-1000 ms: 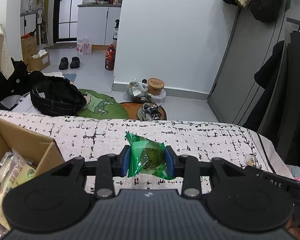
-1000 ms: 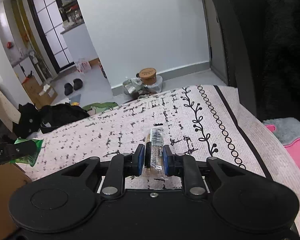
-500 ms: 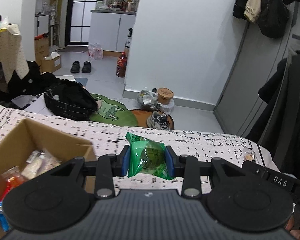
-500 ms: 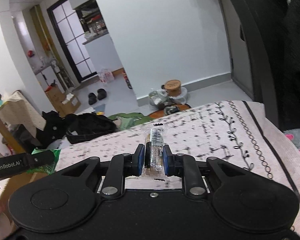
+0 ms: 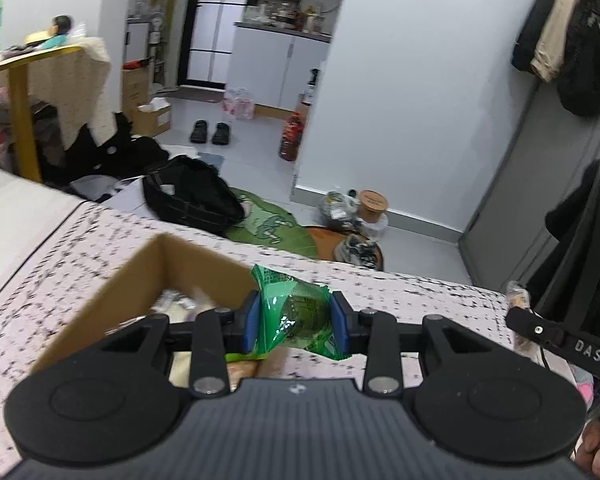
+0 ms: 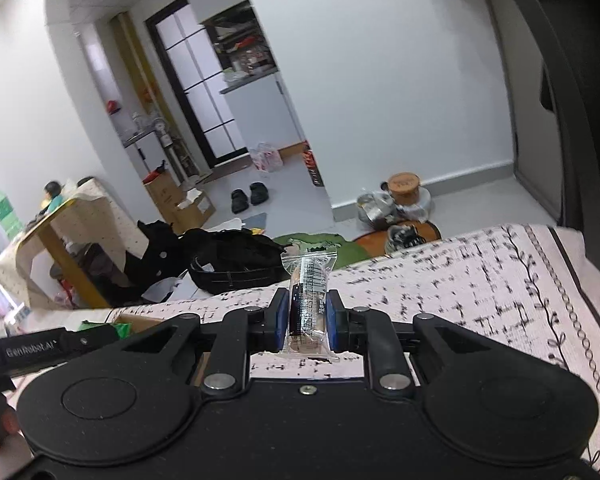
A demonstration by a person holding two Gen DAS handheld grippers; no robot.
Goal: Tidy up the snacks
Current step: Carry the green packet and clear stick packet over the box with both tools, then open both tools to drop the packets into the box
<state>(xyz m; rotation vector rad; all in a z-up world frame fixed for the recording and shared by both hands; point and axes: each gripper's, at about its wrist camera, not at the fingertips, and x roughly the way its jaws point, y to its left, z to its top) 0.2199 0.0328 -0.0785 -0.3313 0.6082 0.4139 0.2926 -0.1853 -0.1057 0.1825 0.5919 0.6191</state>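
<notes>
My left gripper [image 5: 294, 322] is shut on a green snack packet [image 5: 296, 312] and holds it over the right edge of an open cardboard box [image 5: 140, 264] that has several snacks inside. My right gripper [image 6: 308, 322] is shut on a clear-wrapped snack bar [image 6: 309, 300], held upright above the patterned bed cover [image 6: 480, 280]. In the right wrist view the left gripper [image 6: 100, 334] with its green packet shows at the left, over the box edge [image 6: 148, 318]. In the left wrist view the right gripper's side [image 5: 560, 340] shows at the right.
The box sits on a bed with a pink black-patterned cover [image 5: 60, 248]. Beyond the bed's far edge lie a black bag [image 5: 192, 196], a green mat [image 5: 276, 228], shoes and a round tub [image 5: 372, 204]. Dark coats [image 5: 580, 240] hang at the right.
Both grippers have moved left and lifted, each still gripping its snack. The box has come under the left gripper, and the green packet now hangs over its right edge.
</notes>
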